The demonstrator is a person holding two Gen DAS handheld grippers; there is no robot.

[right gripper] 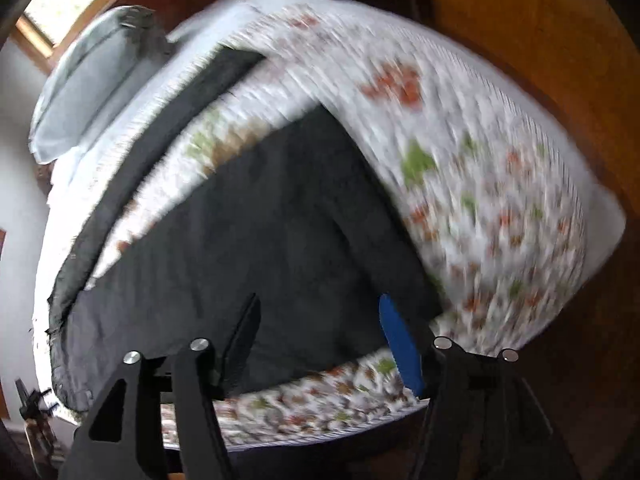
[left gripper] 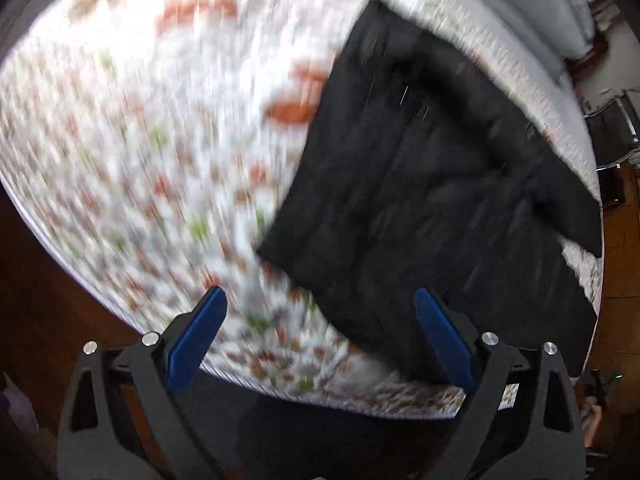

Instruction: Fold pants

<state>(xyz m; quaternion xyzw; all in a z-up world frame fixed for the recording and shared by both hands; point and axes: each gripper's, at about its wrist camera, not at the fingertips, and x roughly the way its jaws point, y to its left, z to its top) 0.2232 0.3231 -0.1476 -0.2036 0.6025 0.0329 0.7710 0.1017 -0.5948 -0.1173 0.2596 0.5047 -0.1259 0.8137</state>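
Black pants (left gripper: 432,200) lie spread on a bed with a floral sheet (left gripper: 140,140). In the left wrist view they fill the right half and reach the bed's near edge. My left gripper (left gripper: 320,320) is open and empty, above the near edge by the pants' lower left corner. In the right wrist view the pants (right gripper: 248,240) lie in the middle, with one leg (right gripper: 168,132) running along the left side toward the pillow. My right gripper (right gripper: 320,328) is open and empty, hovering over the pants' near part. Both views are motion-blurred.
A pale blue pillow (right gripper: 88,92) lies at the head of the bed, also in the left wrist view (left gripper: 560,12). Wooden floor (right gripper: 580,80) surrounds the bed. A window (right gripper: 68,4) is at far left. Dark furniture (left gripper: 616,128) stands beside the bed.
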